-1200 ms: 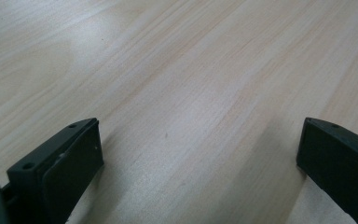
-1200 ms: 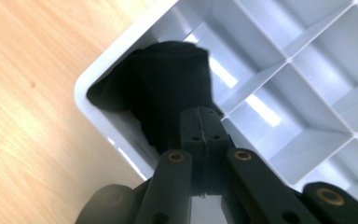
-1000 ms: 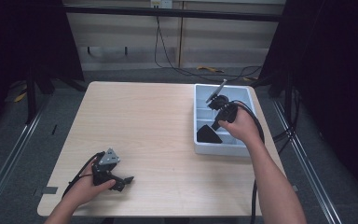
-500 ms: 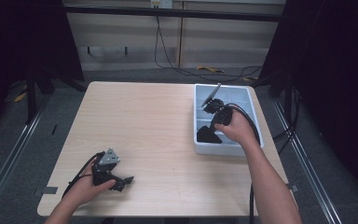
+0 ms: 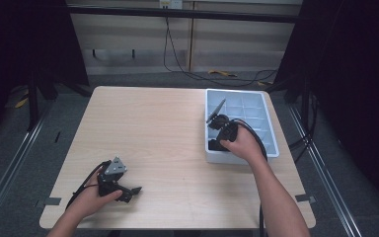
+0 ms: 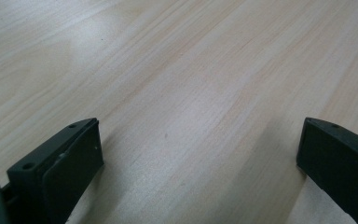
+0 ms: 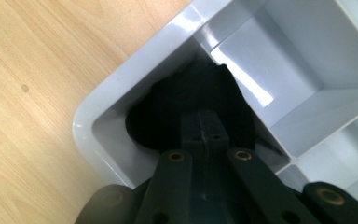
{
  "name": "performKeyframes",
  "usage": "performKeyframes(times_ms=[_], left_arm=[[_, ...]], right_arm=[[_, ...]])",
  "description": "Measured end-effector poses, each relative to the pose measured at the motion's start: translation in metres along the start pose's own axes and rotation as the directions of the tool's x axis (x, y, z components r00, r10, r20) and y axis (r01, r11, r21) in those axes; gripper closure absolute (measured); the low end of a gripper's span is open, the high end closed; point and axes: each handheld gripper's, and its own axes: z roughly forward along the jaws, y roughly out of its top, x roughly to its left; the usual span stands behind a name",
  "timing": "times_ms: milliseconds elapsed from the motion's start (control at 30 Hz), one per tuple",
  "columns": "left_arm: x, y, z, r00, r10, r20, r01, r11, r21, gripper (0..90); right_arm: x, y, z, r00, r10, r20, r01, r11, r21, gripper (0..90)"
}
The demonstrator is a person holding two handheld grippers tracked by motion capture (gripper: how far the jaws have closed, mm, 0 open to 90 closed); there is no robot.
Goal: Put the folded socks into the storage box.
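- Worktop (image 5: pixel 168 133): the left half carries nothing but the left gripper (image 5: pixel 128 191), which sits at the near-left edge, well apart from the tray. Its jaws are wide apart over bare wood, nothing between them.
- Tray (image 5: pixel 261 106): grey, divided, on the right side of the worktop. Right gripper (image 5: pixel 216 144) points down into its near-left corner cell.
- Black item (image 7: pixel 191 100): dark, soft-looking lump lying in that corner cell, pressed up against the cell walls. Can't tell what it is.
- Right jaws: together, tips on top of the item at its middle. Likely pinching a fold of it, but the bite itself is hidden by the jaws.
- Risk 1: thin pinch on soft material, so it could slip out on lift and drop into the cell or onto the worktop.
- Risk 2: the item is wedged in the corner; pulling straight up may drag or tip the light tray, since nothing holds it down.
- Risk 3: jaws are close to the divider and rim; sideways drift would knock the wall.
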Motion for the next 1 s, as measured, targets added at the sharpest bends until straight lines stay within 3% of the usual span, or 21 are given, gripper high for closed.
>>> performKeyframes(times_ms=[533,767,1000], left_arm=[[0.0,0.0,0.0,1.0,-0.003,0.0,0.003,1.0,-0.001,0.0],[0.0,0.0,0.0,1.0,0.001,0.0,-0.001,1.0,0.002,0.0],[-0.001,0.0,0.0,1.0,-0.009,-0.001,0.009,0.9999,-0.006,0.0]], right_arm=[[-0.002,-0.006,0.007,0.9997,0.008,-0.022,-0.008,1.0,-0.025,90.0],[0.001,-0.009,-0.011,0.9999,-0.015,-0.002,0.014,0.999,-0.04,84.9],[-0.004,-0.016,-0.035,0.9999,0.004,0.011,-0.003,0.996,-0.085,77.2]])
